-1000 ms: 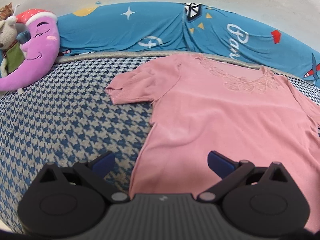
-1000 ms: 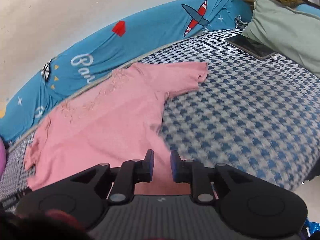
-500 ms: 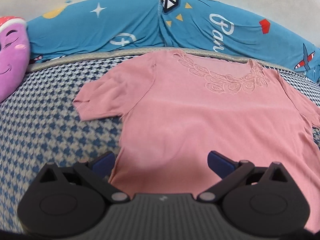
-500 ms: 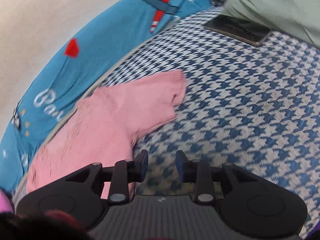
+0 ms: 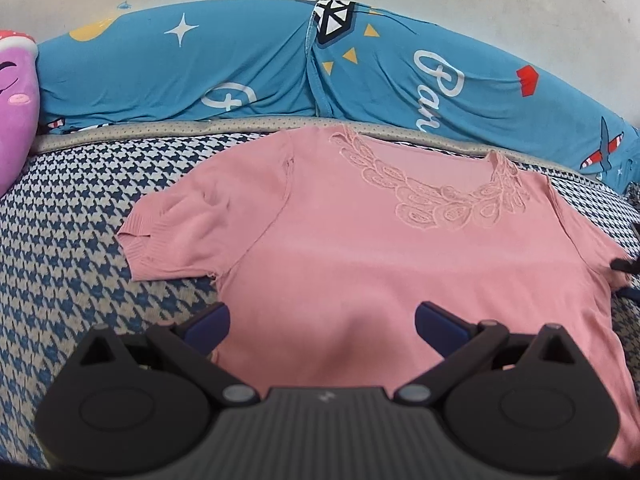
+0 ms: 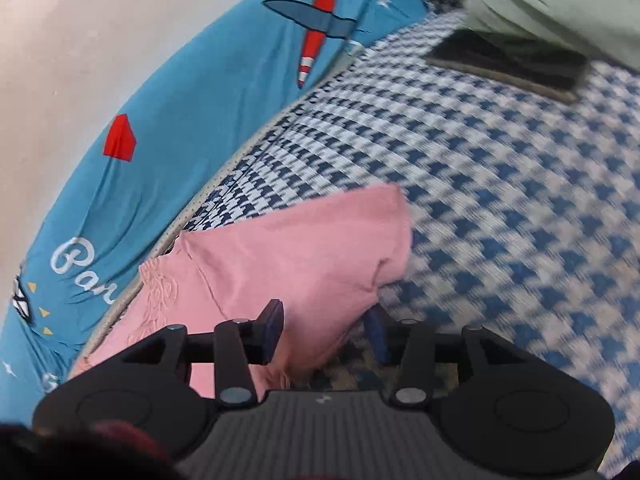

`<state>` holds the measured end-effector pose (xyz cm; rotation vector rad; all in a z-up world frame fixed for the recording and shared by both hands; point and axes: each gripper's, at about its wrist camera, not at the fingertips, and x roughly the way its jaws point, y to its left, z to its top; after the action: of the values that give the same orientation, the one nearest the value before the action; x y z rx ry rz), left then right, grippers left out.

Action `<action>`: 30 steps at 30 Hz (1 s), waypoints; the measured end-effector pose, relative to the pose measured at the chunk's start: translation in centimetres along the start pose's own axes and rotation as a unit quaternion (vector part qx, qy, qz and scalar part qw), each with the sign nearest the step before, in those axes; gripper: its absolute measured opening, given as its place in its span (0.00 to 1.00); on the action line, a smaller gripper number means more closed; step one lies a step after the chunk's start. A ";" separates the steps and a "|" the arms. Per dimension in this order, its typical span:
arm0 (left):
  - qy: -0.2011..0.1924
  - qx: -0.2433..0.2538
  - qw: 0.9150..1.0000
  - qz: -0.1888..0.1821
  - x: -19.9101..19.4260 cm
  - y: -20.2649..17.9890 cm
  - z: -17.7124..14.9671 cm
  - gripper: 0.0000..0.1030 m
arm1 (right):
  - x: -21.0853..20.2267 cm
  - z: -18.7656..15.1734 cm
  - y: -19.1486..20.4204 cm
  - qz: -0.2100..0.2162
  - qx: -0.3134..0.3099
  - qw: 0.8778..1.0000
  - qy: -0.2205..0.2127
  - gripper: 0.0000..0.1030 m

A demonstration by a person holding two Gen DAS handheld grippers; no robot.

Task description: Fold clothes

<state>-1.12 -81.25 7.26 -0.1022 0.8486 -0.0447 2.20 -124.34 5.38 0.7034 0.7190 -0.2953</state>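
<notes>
Pink top (image 5: 360, 248) flat on houndstooth bed (image 5: 72, 216); left gripper (image 5: 322, 322) spread wide above its near hem, right gripper (image 6: 326, 330) jaws just opening, straddling far-right sleeve (image 6: 320, 248), not pinching

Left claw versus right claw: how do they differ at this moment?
The left claw is spread wide above the pink top's body; the right claw, narrower, has just been opening and straddles the sleeve edge. The left view is sharp, the right motion-blurred. Neither grips cloth.
</notes>
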 end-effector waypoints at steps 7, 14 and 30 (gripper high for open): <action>-0.002 0.005 1.000 0.001 0.1 -0.2 0.0 1.00 | 2.1 0.1 2.4 -0.044 -0.075 0.996 -0.031 0.12; 0.007 0.005 1.000 0.004 0.9 -0.4 -0.1 1.00 | 2.1 0.7 3.1 -0.060 -0.101 0.991 -0.058 0.07; 0.010 0.006 1.000 0.002 1.8 -0.1 -0.1 1.00 | -0.5 3.4 3.1 -0.121 -0.077 0.981 -0.134 0.12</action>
<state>0.04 -81.48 5.84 -0.0880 0.8693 -0.0470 4.98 -124.39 9.07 0.4180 0.5629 -0.5413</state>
